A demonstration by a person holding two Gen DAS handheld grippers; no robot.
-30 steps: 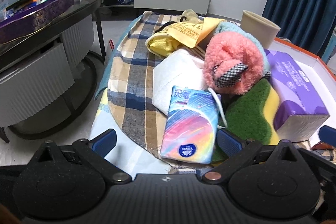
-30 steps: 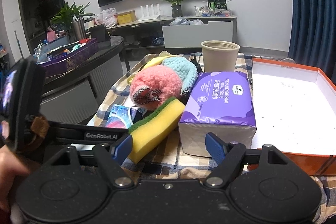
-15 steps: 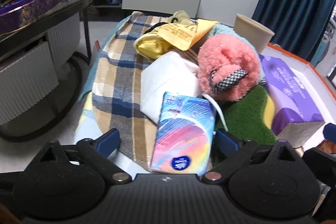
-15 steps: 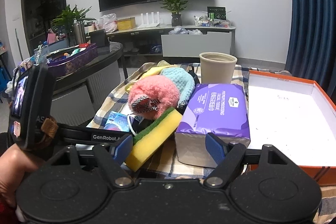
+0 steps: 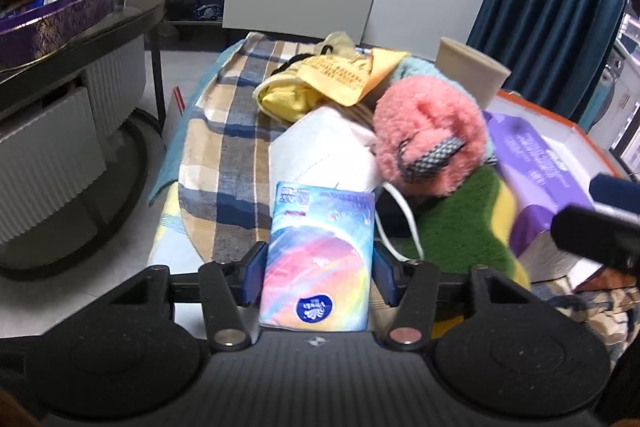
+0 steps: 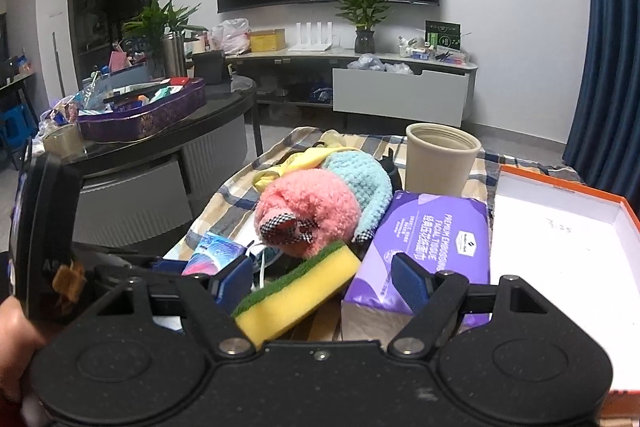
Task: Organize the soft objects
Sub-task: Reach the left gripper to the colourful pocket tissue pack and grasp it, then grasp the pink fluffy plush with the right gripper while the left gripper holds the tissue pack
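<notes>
Left wrist view — left gripper (image 5: 319,269) clamps tissue pack (image 5: 318,259).

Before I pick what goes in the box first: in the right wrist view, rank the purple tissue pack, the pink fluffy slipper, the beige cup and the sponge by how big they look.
1. Purple tissue pack
2. Pink fluffy slipper
3. Sponge and beige cup: look about alike. The sponge is nearer the camera and the right claw covers part of it, so I won't rank these two.

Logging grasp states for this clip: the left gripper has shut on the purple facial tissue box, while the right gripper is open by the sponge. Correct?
Not quite. In the left wrist view the left gripper is shut on the rainbow pocket tissue pack, not the purple facial tissue box. The right gripper is indeed open by the sponge.
</notes>
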